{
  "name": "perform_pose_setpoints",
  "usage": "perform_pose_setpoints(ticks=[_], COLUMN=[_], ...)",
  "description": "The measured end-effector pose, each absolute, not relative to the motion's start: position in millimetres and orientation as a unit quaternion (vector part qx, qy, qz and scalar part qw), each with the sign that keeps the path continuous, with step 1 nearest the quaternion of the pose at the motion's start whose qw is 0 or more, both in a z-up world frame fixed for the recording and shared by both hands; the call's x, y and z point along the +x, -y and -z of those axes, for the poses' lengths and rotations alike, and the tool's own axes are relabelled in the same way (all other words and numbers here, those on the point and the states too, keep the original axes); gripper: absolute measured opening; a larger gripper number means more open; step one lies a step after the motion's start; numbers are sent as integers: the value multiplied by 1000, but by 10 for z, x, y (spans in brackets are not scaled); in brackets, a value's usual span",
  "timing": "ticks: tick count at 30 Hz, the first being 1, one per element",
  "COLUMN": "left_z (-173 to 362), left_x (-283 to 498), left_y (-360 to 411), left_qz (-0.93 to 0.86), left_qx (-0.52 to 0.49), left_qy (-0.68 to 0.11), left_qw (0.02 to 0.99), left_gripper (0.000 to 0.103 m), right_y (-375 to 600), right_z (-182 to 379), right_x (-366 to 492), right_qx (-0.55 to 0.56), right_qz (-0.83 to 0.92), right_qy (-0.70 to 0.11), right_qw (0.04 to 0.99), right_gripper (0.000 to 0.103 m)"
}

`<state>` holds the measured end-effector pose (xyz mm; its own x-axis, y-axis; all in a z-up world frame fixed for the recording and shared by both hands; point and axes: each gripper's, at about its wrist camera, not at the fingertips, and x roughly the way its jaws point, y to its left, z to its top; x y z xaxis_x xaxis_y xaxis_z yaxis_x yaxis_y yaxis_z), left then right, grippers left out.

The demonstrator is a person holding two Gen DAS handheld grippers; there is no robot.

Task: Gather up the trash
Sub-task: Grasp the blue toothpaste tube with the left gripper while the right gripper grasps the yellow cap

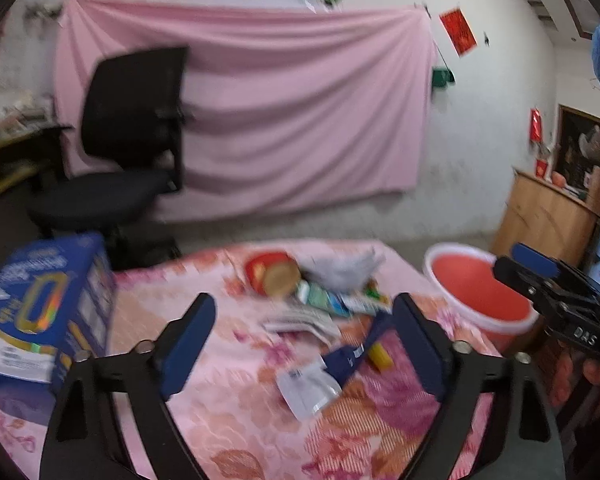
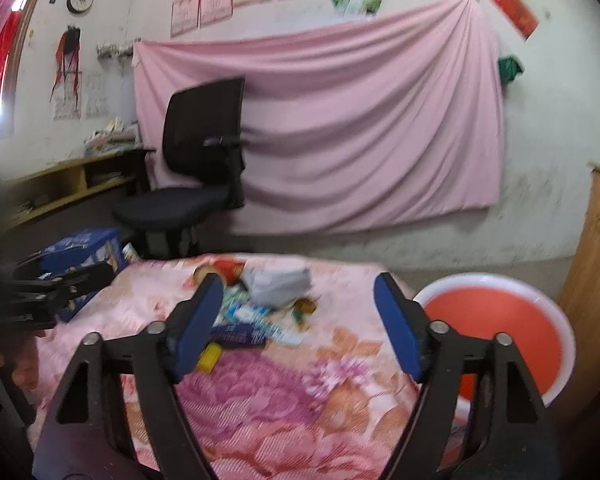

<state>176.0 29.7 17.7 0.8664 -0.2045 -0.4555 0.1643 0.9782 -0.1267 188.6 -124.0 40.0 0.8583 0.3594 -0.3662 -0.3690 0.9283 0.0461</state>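
Note:
A heap of trash lies on a table with a pink floral cloth (image 1: 228, 412): a crumpled grey bag (image 1: 346, 268), a red lid (image 1: 266, 270), paper wrappers (image 1: 304, 320), a dark blue packet (image 1: 346, 360), a yellow piece (image 1: 380, 356) and a clear white wrapper (image 1: 306, 390). My left gripper (image 1: 304, 344) is open and empty, hovering over the near trash. My right gripper (image 2: 300, 324) is open and empty above the table, right of the heap (image 2: 260, 300). A red basin (image 2: 496, 332) with a white rim stands right of the table.
A blue carton (image 1: 44, 308) stands at the table's left edge. A black office chair (image 2: 196, 168) stands behind the table before a pink sheet on the wall. A wooden cabinet (image 1: 548, 216) is at the right, a low wooden shelf (image 2: 60, 184) at the left.

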Motion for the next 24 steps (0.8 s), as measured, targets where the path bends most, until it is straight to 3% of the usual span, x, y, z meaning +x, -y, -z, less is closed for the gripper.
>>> perform_pose_setpoints(ticks=[2,6,12,14,22,23,24], left_z=[-86,43,181,239,246,247,265], left_x=[1848,1958,2082,2132,2059,2039,2037], left_y=[-282,-189,-38,2,-37,-38,-33], left_qz=[121,154,171,173,167,165,159], left_qx=[-47,-41,-11,-2,5,7,11], left_qy=[-275,-321,-372,-391,-389,-388,-392], left_qw=[953,934,912,904,906,907,906], left_gripper=[66,54,37,26,11,2,0], right_y=[1209,1110,997,975,758,714,690], right_z=[-346,-288,-195,-167,35,65,90], right_x=[1920,1976,2064,2090,2263,2286,2303], right_qx=[-15,-28,-43,-44,-67,-72,-74], right_qz=[-197,-214,-226,-232,-266,-271,-273], right_qy=[-210,-245,-286,-299,-375,-385,-393], right_qw=[958,945,930,924,885,879,875], right_gripper=[87,76,68,67,60,59,58])
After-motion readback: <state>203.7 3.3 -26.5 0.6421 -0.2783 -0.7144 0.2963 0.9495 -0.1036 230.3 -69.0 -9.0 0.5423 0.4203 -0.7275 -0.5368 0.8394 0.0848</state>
